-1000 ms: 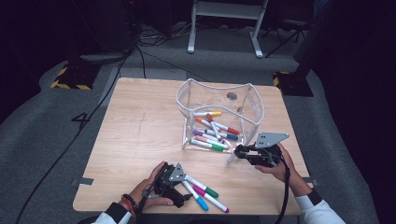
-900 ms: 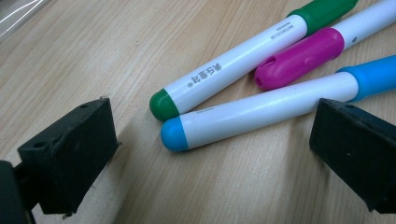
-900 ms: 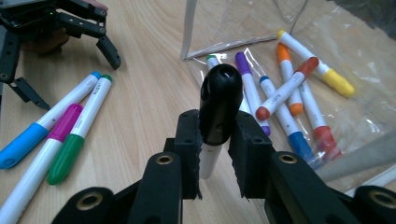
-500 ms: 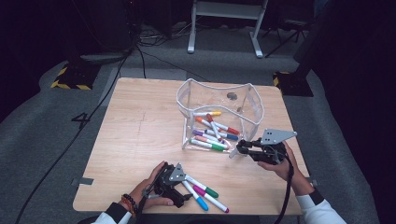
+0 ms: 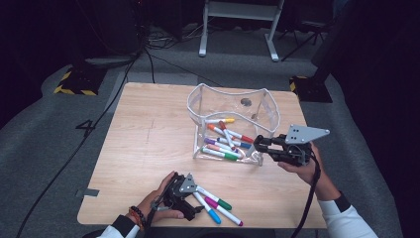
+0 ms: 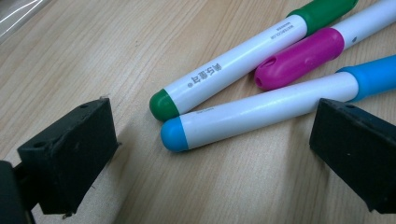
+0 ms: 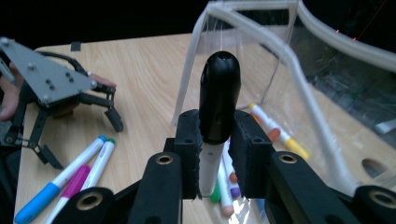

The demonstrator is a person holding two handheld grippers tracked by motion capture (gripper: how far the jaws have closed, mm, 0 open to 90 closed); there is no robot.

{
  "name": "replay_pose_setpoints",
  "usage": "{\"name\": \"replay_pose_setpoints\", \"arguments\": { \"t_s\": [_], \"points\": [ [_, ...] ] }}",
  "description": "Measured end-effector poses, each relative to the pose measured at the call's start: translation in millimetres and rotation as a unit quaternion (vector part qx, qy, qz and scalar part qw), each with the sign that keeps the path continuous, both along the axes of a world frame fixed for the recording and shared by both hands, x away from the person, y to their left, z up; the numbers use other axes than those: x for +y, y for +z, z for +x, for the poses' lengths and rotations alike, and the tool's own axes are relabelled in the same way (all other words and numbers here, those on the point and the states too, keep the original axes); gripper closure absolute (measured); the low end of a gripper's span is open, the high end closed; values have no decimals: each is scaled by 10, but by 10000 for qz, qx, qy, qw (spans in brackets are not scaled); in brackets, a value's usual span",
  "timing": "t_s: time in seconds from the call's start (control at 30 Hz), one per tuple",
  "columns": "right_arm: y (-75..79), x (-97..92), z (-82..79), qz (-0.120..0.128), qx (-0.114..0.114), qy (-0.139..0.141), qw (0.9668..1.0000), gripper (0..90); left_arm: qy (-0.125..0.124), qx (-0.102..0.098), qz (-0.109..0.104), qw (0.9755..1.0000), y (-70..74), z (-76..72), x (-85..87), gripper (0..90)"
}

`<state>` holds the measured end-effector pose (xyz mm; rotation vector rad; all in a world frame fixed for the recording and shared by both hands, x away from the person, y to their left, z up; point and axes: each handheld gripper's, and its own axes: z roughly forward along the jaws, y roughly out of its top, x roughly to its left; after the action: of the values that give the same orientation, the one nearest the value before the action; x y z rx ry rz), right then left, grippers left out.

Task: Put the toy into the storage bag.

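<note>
Right gripper [image 7: 219,154] clamps a black-capped marker [image 7: 218,100] just below its cap, beside the clear pouch [image 5: 270,106] near the table's right edge. We judge it light, stiff and slick: mid-barrel holds best. Left gripper [image 6: 210,149] rests open by three loose markers [image 6: 261,109].

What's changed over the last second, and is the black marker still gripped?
The right gripper has lifted beside the clear pouch, carrying the black-capped marker up with it; its jaws stay clamped on the marker. The left gripper has kept still, open over the three loose markers on the table. Markers inside the pouch lie as before.
</note>
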<state>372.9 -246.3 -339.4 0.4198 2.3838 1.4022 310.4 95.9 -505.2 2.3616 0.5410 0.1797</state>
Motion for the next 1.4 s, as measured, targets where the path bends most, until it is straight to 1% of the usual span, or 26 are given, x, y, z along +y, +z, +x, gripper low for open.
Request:
{"name": "replay_pose_setpoints", "arguments": {
  "t_s": [0.03,0.1,0.17,0.23,0.37,0.57,0.67,0.7,0.77,0.83,0.87,0.9,0.93,0.97,1.0,1.07,1.1,1.2,1.27,1.33,1.4],
  "points": [
    [57,11,-9,-21,-64,1,10000,740,3,0,-2,10000,0,0,0,9],
    [172,20,-19,47,-149,55,9999,740,2,1,-2,10000,0,0,0,9],
    [338,35,-30,120,-266,68,9995,740,3,1,-2,10000,0,0,0,9],
    [471,61,-32,194,-305,151,9992,740,3,1,-3,10000,0,0,0,10],
    [672,134,-25,136,-430,206,9988,740,5,1,-5,10000,0,0,0,9],
    [859,165,68,276,-490,174,9983,740,-4,1,-1,10000,-1,0,0,9],
    [935,169,167,292,-517,71,9982,740,-1,2,-4,10000,-1,0,0,9],
    [950,172,205,238,-543,16,9982,740,-2,1,-4,10000,-1,0,0,9],
    [959,166,288,245,-509,-70,9984,740,-2,2,-4,10000,-1,0,0,9],
    [954,161,384,177,-509,-207,9983,740,-1,2,-3,10000,-1,0,0,9],
    [949,153,430,210,-458,-233,9985,740,-3,2,-2,10000,0,0,0,9],
    [936,158,480,130,-449,-307,9984,740,0,1,-2,10000,-1,0,0,9],
    [926,162,521,36,-495,-385,9980,740,1,1,-1,10000,0,0,0,9],
    [919,158,554,32,-479,-418,9980,740,-1,0,-1,10000,0,0,0,9],
    [906,151,613,41,-414,-442,9982,740,1,0,-1,10000,0,0,0,9],
    [889,146,702,-41,-409,-547,9977,740,-1,0,1,10000,0,0,0,9],
    [878,142,746,0,-328,-558,9979,740,1,0,0,10000,0,0,0,9],
    [823,152,873,-94,-197,-635,9977,739,0,1,-1,10000,0,0,0,9],
    [763,169,952,-199,-77,-673,9975,740,1,7,4,10000,0,0,1,9],
    [698,183,1020,-239,53,-691,9973,740,-4,0,-1,10000,0,1,0,9],
    [610,202,1096,-334,187,-698,9968,740,-2,0,-3,10000,0,1,0,9]
  ]
}}
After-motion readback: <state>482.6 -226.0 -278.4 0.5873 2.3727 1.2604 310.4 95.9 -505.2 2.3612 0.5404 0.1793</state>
